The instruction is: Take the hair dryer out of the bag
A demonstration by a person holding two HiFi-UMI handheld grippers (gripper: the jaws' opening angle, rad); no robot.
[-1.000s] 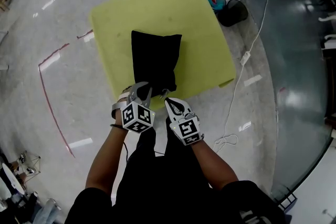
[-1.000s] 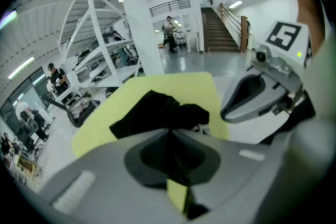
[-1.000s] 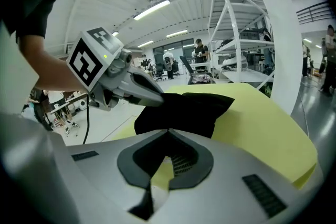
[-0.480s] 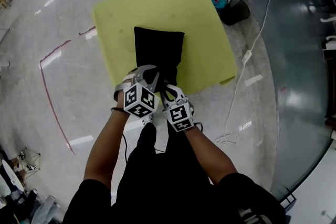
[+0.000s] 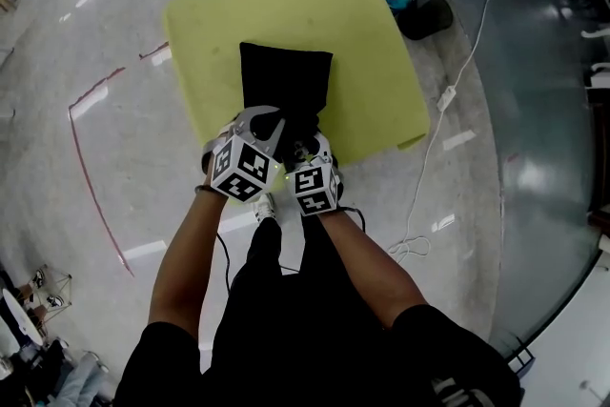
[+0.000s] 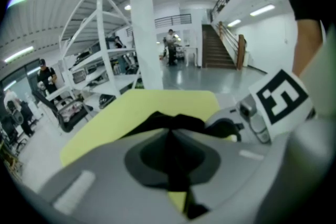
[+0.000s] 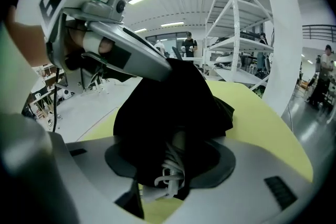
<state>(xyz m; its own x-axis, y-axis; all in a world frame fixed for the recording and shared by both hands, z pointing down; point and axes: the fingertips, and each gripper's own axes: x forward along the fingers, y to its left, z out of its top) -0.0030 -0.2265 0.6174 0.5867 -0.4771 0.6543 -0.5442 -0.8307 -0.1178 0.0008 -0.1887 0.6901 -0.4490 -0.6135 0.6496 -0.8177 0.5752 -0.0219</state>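
A black bag (image 5: 284, 81) lies on a yellow-green table (image 5: 362, 43) with its mouth toward me. My left gripper (image 5: 276, 131) is shut on the bag's near edge, and a thin fold of black cloth (image 6: 173, 120) shows pinched between its jaws (image 6: 170, 149). My right gripper (image 5: 303, 149) sits just right of it at the bag's mouth. Its jaws (image 7: 173, 165) have just been opening and stand apart. Black fabric (image 7: 173, 107) and a white coiled cord (image 7: 169, 173) lie between them. The hair dryer's body is hidden inside the bag.
A dark waste bin (image 5: 424, 14) stands off the table's far right corner. A white cable (image 5: 445, 105) runs along the floor on the right. Red tape (image 5: 91, 186) marks the floor at left. White shelving frames (image 6: 142, 23) and people stand in the background.
Both grippers have moved forward and closer together. The right one went from off the table's near edge to the bag's mouth. The left one lifted the bag's edge slightly.
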